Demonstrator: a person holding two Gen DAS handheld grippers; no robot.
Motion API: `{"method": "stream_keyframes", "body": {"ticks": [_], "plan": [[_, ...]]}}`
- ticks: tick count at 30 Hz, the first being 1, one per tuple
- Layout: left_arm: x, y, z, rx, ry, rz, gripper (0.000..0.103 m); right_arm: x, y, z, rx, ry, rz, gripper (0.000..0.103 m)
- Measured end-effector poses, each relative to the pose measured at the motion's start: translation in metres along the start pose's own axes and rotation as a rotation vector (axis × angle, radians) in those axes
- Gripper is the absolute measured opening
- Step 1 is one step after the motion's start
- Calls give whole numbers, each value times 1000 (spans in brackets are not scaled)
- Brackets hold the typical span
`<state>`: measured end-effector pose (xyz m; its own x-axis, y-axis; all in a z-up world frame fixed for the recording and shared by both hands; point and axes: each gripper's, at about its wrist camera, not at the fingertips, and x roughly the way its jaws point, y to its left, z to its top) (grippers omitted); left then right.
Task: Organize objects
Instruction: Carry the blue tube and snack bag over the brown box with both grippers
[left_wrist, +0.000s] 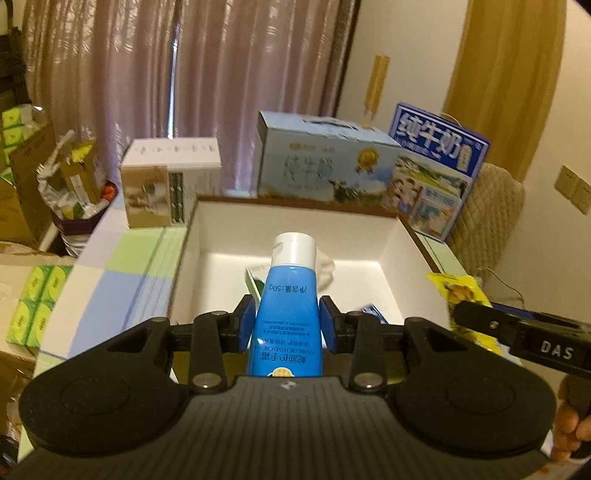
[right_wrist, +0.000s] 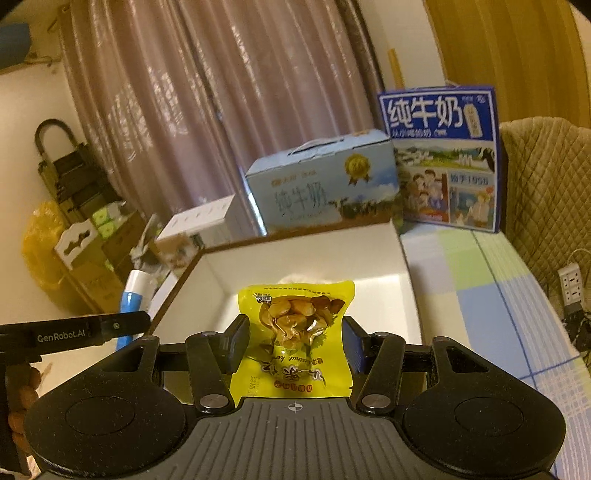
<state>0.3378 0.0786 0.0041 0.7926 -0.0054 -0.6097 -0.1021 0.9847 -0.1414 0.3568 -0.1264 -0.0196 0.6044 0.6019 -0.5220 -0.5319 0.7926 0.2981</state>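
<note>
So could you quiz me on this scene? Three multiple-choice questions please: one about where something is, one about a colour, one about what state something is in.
1. Where is the open white box?
A. On the checked tablecloth, in front of the milk cartons
B. On the floor by the curtain
C. On top of a chair

2. What colour is the cap of the blue tube?
A. Red
B. White
C. Black

3. What is the right gripper doing?
A. Hanging open and empty
B. Closed on a spoon
C. Holding a yellow snack packet

Answers:
1 A: the cloth shows beside the box, the cartons stand behind it.
2 B: the left wrist view shows a white cap.
3 C: the packet sits between its fingers.
</note>
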Motion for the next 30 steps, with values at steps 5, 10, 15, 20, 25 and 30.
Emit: {"method": "stream_keyframes", "body": {"ticks": [5,10,15,20,25,30], "plan": [[16,5,22,-12,-28,57,32,17,-5,24,7,-40,-44,50],[35,14,38,-42,-34,76,32,40,-12,47,13,-81,-86,50],[56,20,50,-61,-35,83,32,71,-20,55,20,-68,-108,50],[77,28,57,-85,-49,93,32,98,-23,55,7,-60,-114,50],[105,35,55,-116,-35,119,32,123,-30,47,2,-29,-130,50],[133,32,46,-113,8,133,32,139,-32,39,-19,-9,-145,50]]}}
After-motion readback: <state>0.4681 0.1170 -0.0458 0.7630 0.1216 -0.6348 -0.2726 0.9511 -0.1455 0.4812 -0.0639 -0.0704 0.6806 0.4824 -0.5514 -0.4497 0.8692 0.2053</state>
